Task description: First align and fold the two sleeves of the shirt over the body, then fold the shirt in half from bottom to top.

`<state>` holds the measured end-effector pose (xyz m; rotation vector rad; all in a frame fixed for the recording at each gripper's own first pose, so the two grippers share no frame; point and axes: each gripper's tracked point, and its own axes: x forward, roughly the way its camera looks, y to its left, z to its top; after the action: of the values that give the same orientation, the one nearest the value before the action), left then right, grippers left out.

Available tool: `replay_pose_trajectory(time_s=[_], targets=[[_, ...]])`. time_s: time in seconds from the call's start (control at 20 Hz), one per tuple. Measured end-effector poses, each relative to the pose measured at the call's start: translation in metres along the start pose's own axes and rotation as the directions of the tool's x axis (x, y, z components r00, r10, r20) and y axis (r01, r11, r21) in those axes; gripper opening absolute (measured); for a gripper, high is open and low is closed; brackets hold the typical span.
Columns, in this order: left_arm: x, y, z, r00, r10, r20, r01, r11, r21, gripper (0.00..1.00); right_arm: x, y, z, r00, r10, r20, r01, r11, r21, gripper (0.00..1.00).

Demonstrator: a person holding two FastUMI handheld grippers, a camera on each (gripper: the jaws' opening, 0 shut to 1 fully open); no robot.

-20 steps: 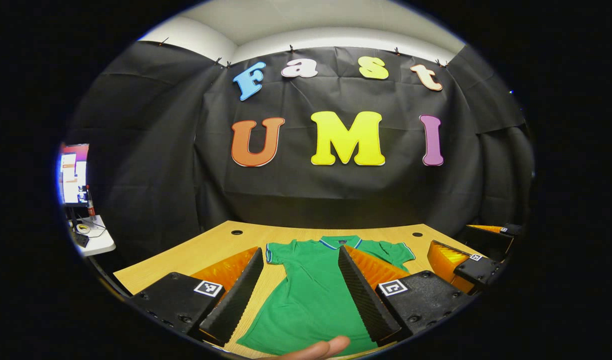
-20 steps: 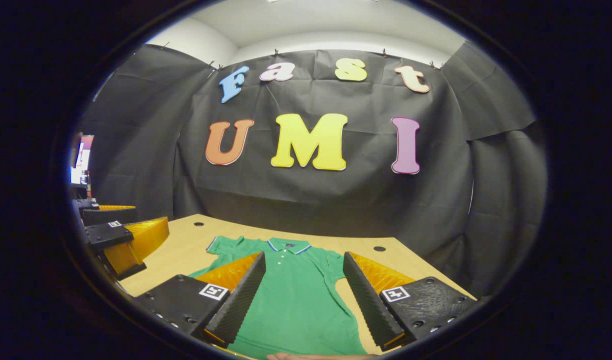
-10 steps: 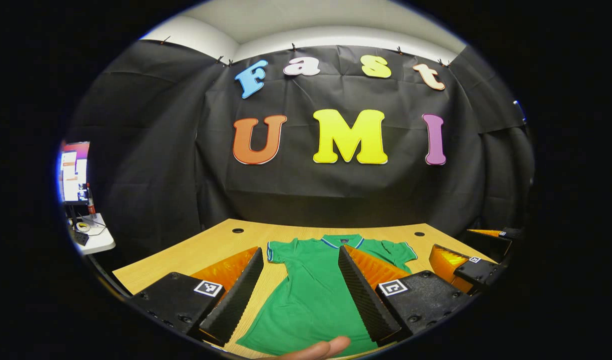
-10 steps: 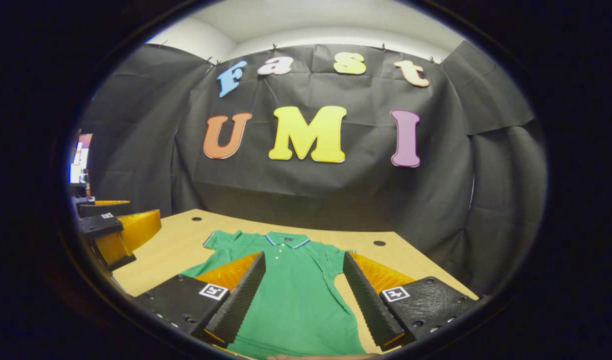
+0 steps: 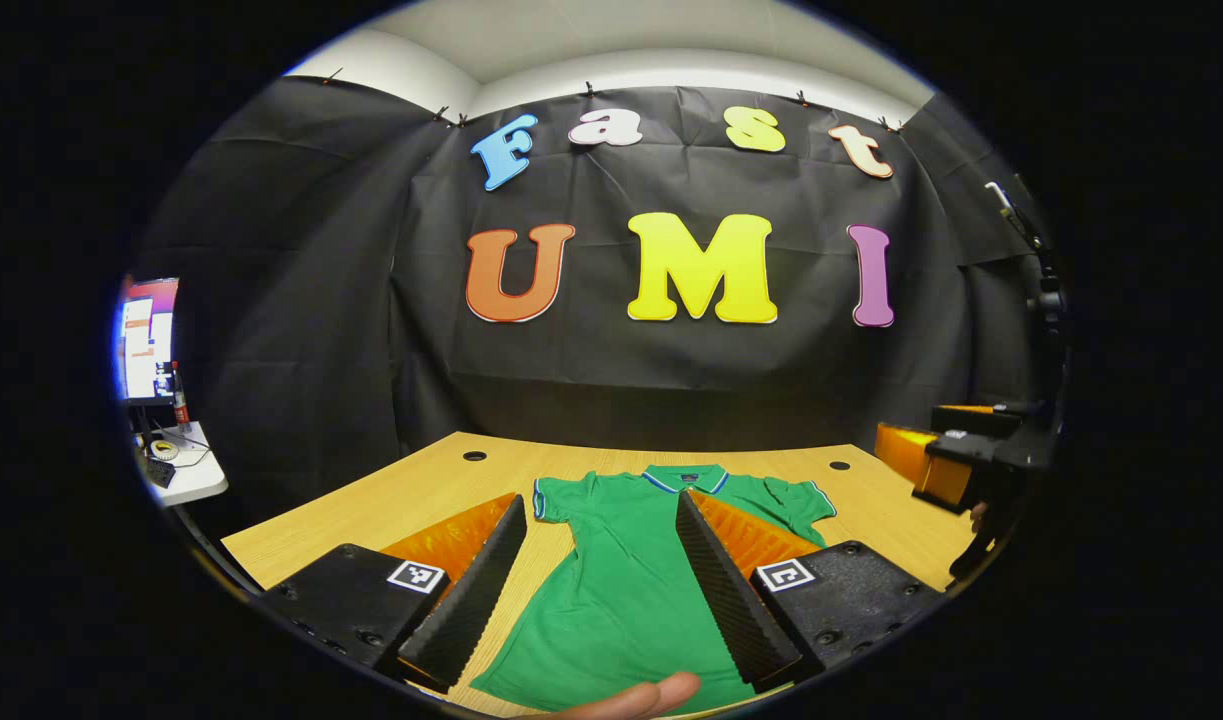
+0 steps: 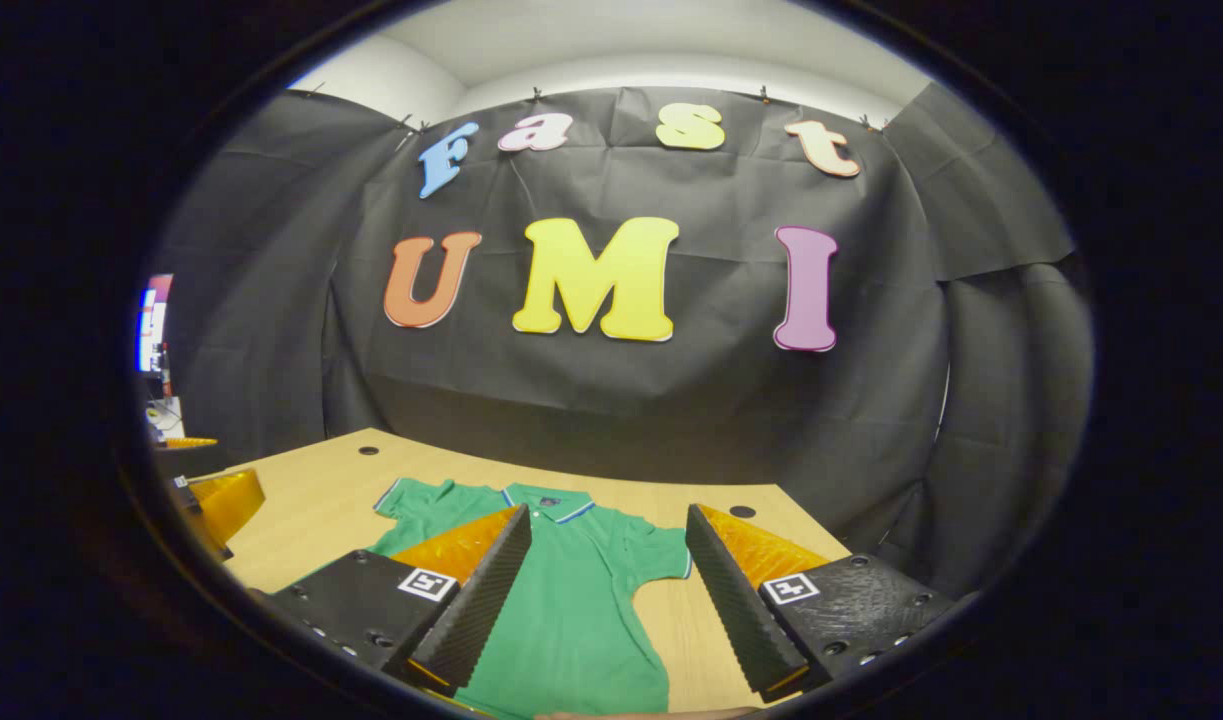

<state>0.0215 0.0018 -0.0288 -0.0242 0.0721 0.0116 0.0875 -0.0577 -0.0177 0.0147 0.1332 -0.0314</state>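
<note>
Green shirt (image 5: 621, 590) lies flat on the wooden table (image 5: 421, 490), collar at the far end, both sleeves spread out, nothing folded yet. Left gripper (image 5: 601, 580) hangs above the shirt body with fingers (image 5: 476, 585) spread wide, gripping nothing. Right gripper (image 6: 606, 590) is likewise above the cloth, fingers (image 6: 736, 590) parted, empty.

Left gripper view: a fingertip (image 5: 641, 695) pokes in at the bottom edge over the hem; the right gripper sits at the far right edge (image 5: 956, 460), raised off the table, partly cut off and dark. A monitor (image 5: 149, 338) and a small white side table (image 5: 186, 475) with clutter show at far left, too small to make out.

Right gripper view: the shirt's right sleeve (image 6: 661, 555) is in full between the fingers, collar (image 6: 546, 497) with its buttons visible; the left gripper is just a sliver at the left edge (image 6: 216, 500).

Shirt hem is cut off at the bottom in both views. The left finger in the right gripper view covers part of the shirt's left side.
</note>
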Motion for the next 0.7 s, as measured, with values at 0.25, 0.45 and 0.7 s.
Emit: replay_pose_trajectory(time_s=[0.25,0.45,0.7], targets=[[0.003,0.004,-0.004,1.000,0.007,-0.012,-0.007,1.000,-0.009,0.98,0.061,-0.045,0.005,0.996,-0.060,-0.070,0.061,0.998,0.019,0.97],[0.006,0.007,-0.008,1.000,0.023,-0.020,-0.023,1.000,0.003,0.98,0.121,-0.067,-0.049,0.961,-0.034,-0.275,0.061,0.994,0.090,0.95],[0.012,0.008,-0.014,0.999,0.029,-0.032,-0.028,1.000,0.014,0.97,0.186,-0.089,-0.131,0.860,0.031,-0.510,0.053,0.987,0.150,0.95]])
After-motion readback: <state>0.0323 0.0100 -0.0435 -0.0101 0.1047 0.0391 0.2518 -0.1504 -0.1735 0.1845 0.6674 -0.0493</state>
